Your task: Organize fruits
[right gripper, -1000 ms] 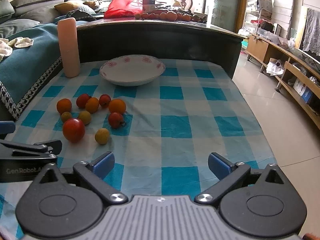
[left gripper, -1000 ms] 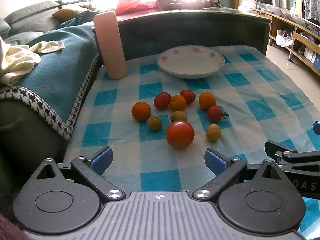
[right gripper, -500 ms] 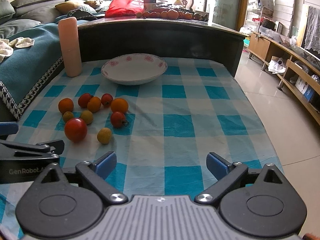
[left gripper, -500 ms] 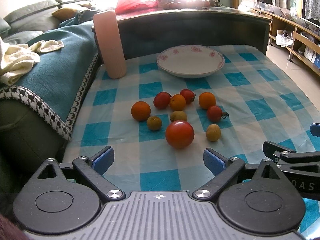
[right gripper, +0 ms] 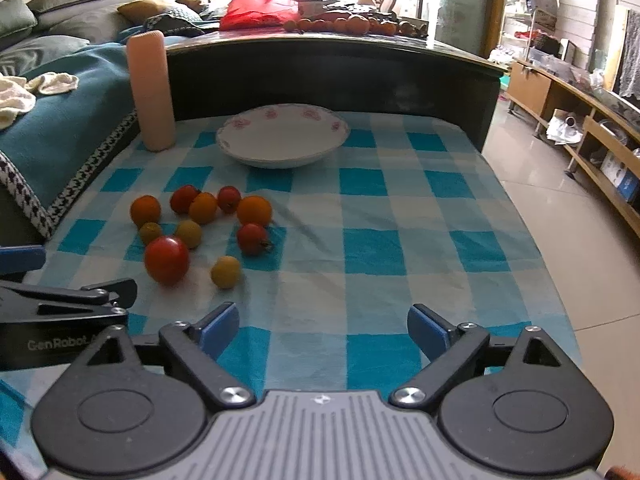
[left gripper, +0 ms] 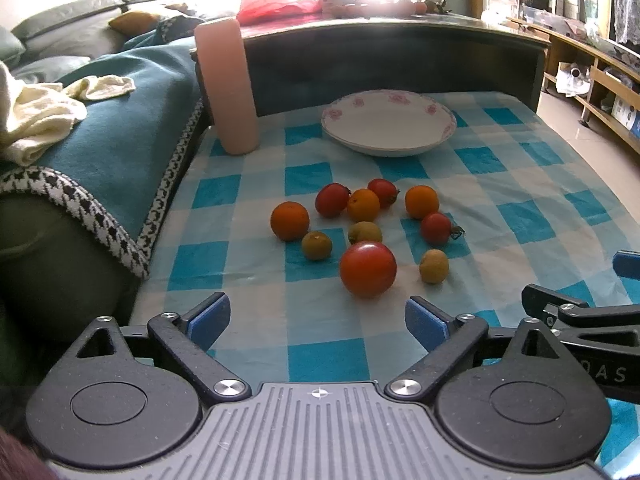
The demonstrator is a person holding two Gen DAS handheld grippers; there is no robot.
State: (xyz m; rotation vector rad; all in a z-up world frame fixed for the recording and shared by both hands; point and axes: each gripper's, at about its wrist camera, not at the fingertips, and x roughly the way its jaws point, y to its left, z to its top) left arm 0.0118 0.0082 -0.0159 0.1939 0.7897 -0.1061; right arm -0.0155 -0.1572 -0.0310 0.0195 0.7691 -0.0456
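Nothing sorted yet: plate (left gripper: 388, 128) sitting empty; nine fruits (left gripper: 363, 232) lying loose on table (left gripper: 520, 216) in front of plate. Left tool (left gripper: 318, 320) and right tool (right gripper: 323, 324) hovering nearer than fruits, fingers apart, gripping nothing.

Ten fruits (left gripper: 368, 269), one plate (left gripper: 448, 130), one cylinder (left gripper: 227, 86)
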